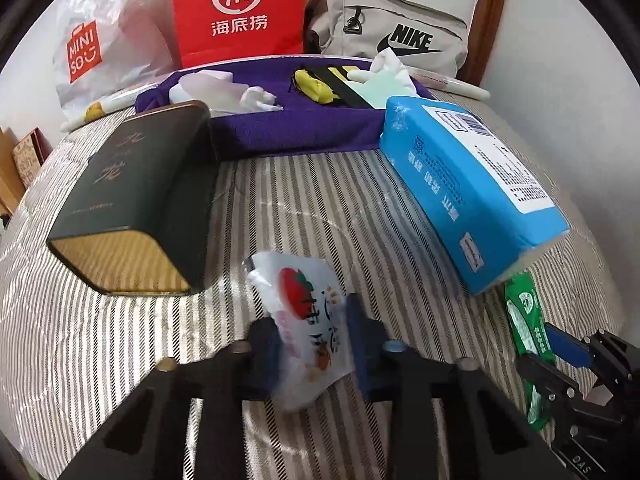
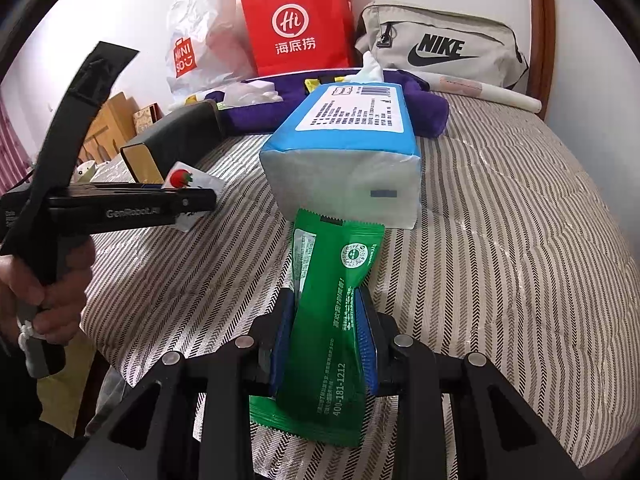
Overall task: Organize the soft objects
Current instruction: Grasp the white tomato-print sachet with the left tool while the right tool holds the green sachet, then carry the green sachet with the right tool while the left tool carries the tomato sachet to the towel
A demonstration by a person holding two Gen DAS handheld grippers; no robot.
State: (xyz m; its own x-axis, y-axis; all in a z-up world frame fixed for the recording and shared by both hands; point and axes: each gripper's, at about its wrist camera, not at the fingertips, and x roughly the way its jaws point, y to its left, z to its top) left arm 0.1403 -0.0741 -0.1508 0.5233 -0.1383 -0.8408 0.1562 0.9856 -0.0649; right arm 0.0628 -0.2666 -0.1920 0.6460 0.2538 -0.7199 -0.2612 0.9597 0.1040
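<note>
Sachets pinched: white (image 1: 308, 332) in left tongs (image 1: 314, 344), green (image 2: 332, 320) in right (image 2: 324, 332), tissue pack (image 2: 344, 152) ahead.

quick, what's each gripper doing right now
left gripper: shut on the white strawberry packet.
right gripper: shut on the green packet.

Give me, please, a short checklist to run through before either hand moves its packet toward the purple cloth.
1. Left tongs closed on the white packet: ok, the pads press its sides.
2. Right tongs closed on the green packet: ok, it is pinched at its waist.
3. Green packet clear of the tissue pack: cannot tell, its top edge meets the pack's near end.
4. Free room on the purple cloth: ok, its front part is bare.
5. Tin out of the left path: cannot tell, it lies close.
</note>
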